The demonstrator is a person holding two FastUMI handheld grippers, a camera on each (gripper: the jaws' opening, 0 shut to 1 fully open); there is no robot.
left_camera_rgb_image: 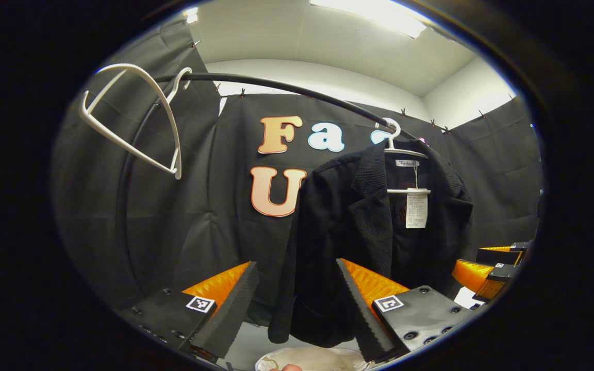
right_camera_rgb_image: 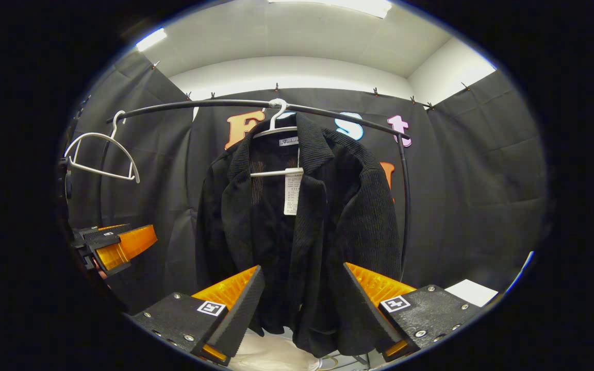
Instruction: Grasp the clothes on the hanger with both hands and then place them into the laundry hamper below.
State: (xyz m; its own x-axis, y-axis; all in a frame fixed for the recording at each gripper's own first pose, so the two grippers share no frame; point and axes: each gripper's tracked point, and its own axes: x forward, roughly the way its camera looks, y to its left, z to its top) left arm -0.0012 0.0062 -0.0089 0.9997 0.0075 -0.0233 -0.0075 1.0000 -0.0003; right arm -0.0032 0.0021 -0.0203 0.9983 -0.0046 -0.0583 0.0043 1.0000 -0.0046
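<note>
right gripper view: black jacket point(right_camera_rgb_image: 302, 232) hangs on a white hanger point(right_camera_rgb_image: 276, 129) from the rail point(right_camera_rgb_image: 328, 110), above the pale laundry hamper point(right_camera_rgb_image: 271, 355); right claw point(right_camera_rgb_image: 299, 309) and left claw point(left_camera_rgb_image: 297, 304) both spread, apart from the jacket.

Black cloth point(right_camera_rgb_image: 472, 180) lines the booth on all visible sides, pinned along its top edge by small clips point(right_camera_rgb_image: 276, 86). Above the cloth, a white wall point(right_camera_rgb_image: 286, 69) meets a white ceiling point(left_camera_rgb_image: 328, 36) fitted with lit panels point(left_camera_rgb_image: 374, 13). A black rail point(right_camera_rgb_image: 214, 104) arcs across the booth, with an upright point(right_camera_rgb_image: 405, 206) at one end.
</note>
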